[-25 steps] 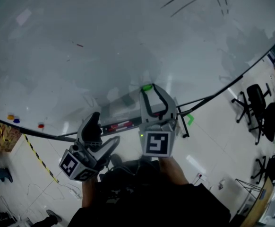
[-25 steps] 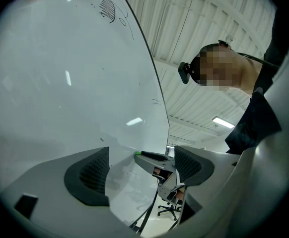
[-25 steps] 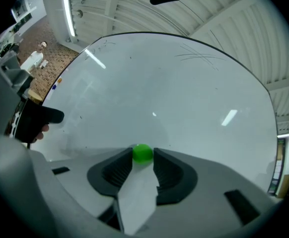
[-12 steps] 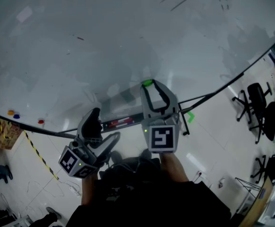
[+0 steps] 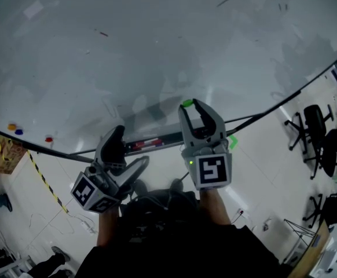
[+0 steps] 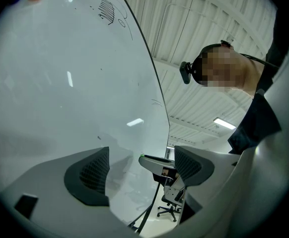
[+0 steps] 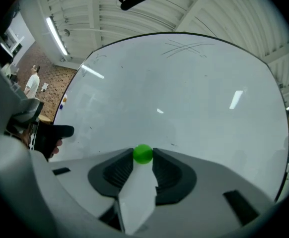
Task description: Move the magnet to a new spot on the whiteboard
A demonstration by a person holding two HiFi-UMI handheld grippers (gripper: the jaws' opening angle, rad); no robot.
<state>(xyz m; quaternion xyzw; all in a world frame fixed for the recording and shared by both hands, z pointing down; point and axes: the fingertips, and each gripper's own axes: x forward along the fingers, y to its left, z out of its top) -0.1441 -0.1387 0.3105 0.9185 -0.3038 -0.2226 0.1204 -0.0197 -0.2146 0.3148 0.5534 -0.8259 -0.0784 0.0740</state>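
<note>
A small green magnet (image 5: 187, 103) sits at the tips of my right gripper (image 5: 189, 105), against the whiteboard (image 5: 157, 39) near its lower edge. In the right gripper view the green magnet (image 7: 143, 153) is pinched between both pads of the right gripper (image 7: 143, 156), whose jaws have just been closing a little onto it. My left gripper (image 5: 128, 149) hangs lower left, off the board, open. The left gripper view shows its jaws (image 6: 139, 167) wide apart with nothing between them, beside the whiteboard (image 6: 60, 83).
An orange magnet (image 5: 11, 127), a blue magnet (image 5: 19, 131) and a red magnet (image 5: 48, 138) stick to the board's lower left. A marker tray (image 5: 148, 143) runs under the board. Office chairs (image 5: 316, 126) stand at the right; striped tape (image 5: 44, 190) marks the floor.
The right gripper has shifted slightly to the right along the board's lower edge and rolled a little, with the green magnet still at its tips. The left gripper has kept still.
</note>
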